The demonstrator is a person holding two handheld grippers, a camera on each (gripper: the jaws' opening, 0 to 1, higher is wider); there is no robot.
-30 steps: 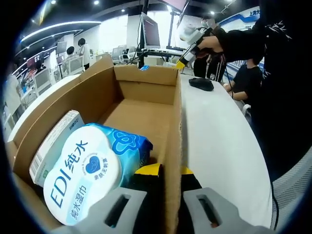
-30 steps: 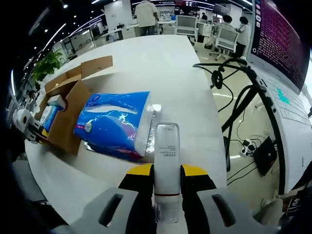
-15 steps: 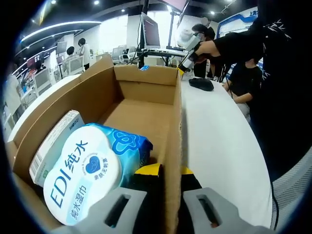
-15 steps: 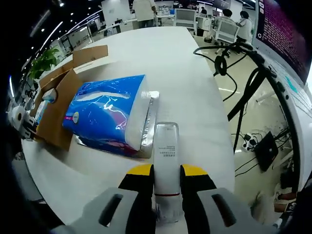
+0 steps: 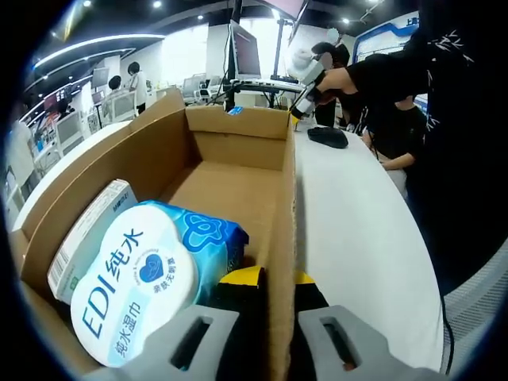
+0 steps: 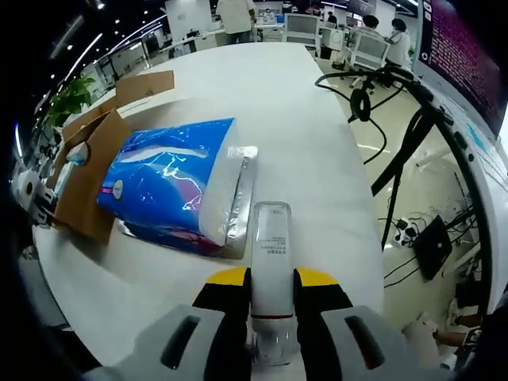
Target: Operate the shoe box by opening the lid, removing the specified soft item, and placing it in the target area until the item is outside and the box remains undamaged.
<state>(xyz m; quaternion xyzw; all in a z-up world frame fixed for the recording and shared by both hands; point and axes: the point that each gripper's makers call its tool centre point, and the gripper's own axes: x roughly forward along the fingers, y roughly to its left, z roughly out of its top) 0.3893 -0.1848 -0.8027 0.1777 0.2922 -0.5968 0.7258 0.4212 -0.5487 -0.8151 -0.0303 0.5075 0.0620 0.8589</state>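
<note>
On the white table [image 6: 317, 119] sits the open box [image 5: 238, 182], its side wall pinched by the left gripper [image 5: 268, 333]. Beside it lies the blue pack [image 6: 167, 186]. Right gripper [image 6: 272, 337] pinches a small bottle [image 6: 271, 262]; set it down gently, clear of the pack.

Open shoe box [image 5: 238, 171] ahead of the left gripper [image 5: 268, 329], wipes pack [image 5: 147, 274] inside, left of its jaws. Tissue pack [image 6: 171, 186] on the table [image 6: 294, 135], ahead-left of the right gripper [image 6: 270, 337].
</note>
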